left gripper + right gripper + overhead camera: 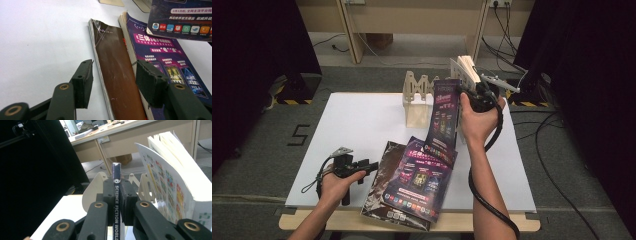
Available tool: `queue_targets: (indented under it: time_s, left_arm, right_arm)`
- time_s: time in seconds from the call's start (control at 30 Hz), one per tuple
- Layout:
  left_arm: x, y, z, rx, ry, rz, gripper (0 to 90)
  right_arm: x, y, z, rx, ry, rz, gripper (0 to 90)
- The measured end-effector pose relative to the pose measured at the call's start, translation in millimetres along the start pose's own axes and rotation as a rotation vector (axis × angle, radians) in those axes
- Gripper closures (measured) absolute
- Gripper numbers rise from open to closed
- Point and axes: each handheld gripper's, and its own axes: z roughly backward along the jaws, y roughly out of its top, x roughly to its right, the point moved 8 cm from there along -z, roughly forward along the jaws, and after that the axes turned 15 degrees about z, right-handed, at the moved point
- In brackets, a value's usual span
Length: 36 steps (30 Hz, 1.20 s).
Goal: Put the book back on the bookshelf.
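My right gripper (462, 96) is shut on the spine of a purple magazine (446, 112), holding it upright over the table beside the wooden rack (417, 97). In the right gripper view the jaws (116, 183) clamp the dark spine (116, 202), which reads "SCIENCE FICTION WORLD". Two more magazines lie flat at the front: a brown one (379, 182) and a purple one (422, 180) partly over it. My left gripper (369, 165) rests low at the brown magazine's left edge. Its jaws (113, 64) stand open with the brown cover (117, 75) seen between them, the pads not pressing it.
A thick white book (466, 70) stands in the rack's right end, its pages fanned (175, 175). The white board (357, 125) has free room at the left and back left. Cables trail on the floor at the right, and a wooden desk stands behind.
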Motion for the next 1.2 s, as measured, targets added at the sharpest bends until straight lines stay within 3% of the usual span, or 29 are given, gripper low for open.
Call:
queue_targets:
  time_s: [0.53, 1.2]
  left_arm:
    - [0.1, -1.5, -1.3, -0.006, 0.000, 0.003, 47.2]
    - [-1.2, -1.7, -1.9, -0.005, -0.004, 0.008, 47.2]
  right_arm:
    - [-1.3, 18.6, -5.5, 0.053, -0.014, 0.013, 84.7]
    - [-0.8, 28.2, -19.6, 0.085, -0.047, 0.022, 84.7]
